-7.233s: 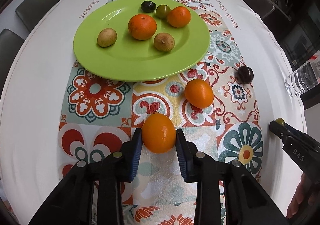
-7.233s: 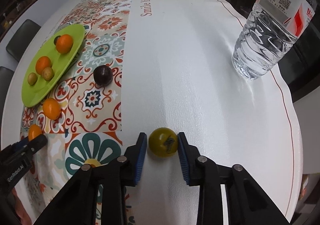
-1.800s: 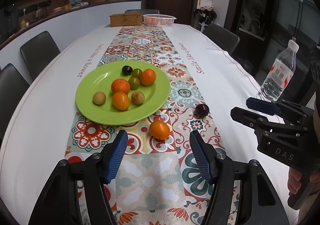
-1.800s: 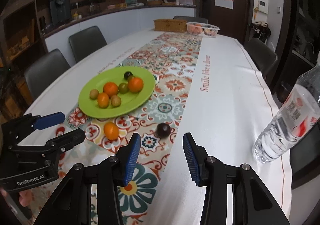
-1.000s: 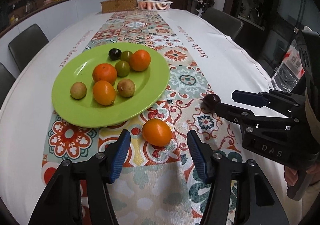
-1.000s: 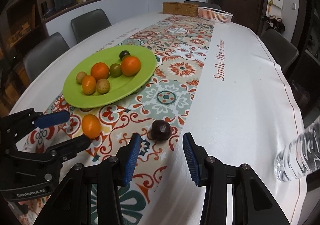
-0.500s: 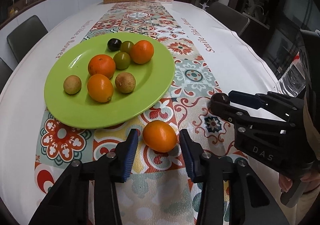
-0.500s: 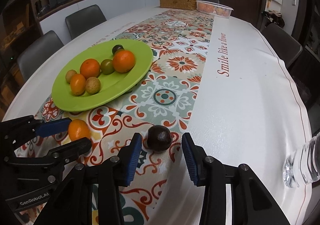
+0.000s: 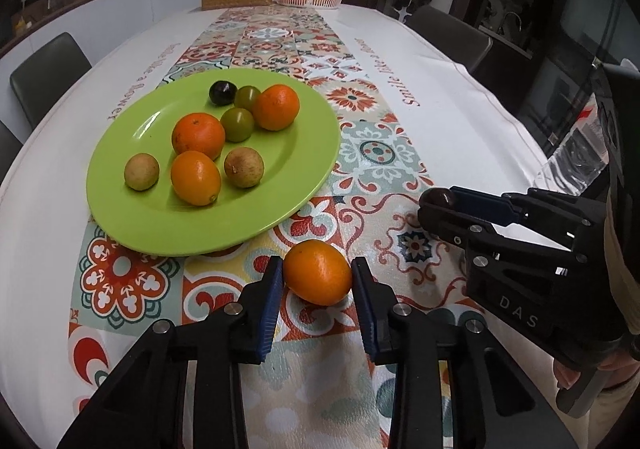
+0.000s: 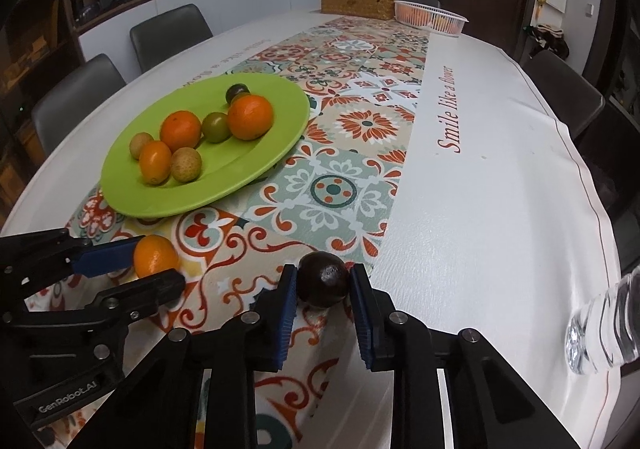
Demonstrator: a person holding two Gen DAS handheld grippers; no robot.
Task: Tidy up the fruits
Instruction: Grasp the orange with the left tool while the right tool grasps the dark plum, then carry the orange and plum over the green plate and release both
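A green plate (image 9: 160, 225) on the patterned table runner holds several fruits: oranges, small green ones, brownish ones and a dark one. In front of it a loose orange (image 9: 318, 273) rests on the runner between the blue pads of my left gripper (image 9: 316, 278). The jaws are closing and both pads touch its sides. To the right a dark plum (image 10: 323, 283) sits at the runner's edge, and my right gripper (image 10: 323, 287) is shut on it. In the left wrist view the right gripper (image 9: 438, 203) shows at the right with the plum at its tip.
A water bottle (image 10: 600, 329) stands near the table's right edge. At the far end are a wicker box (image 10: 358, 3) and a white basket (image 10: 430, 17). Dark chairs (image 10: 168, 33) line the table's sides. A hand (image 9: 568, 373) holds the right gripper.
Both grippers came down from above the table onto the loose fruits. The left jaws narrowed around the orange and the right jaws around the dark plum until the pads touched.
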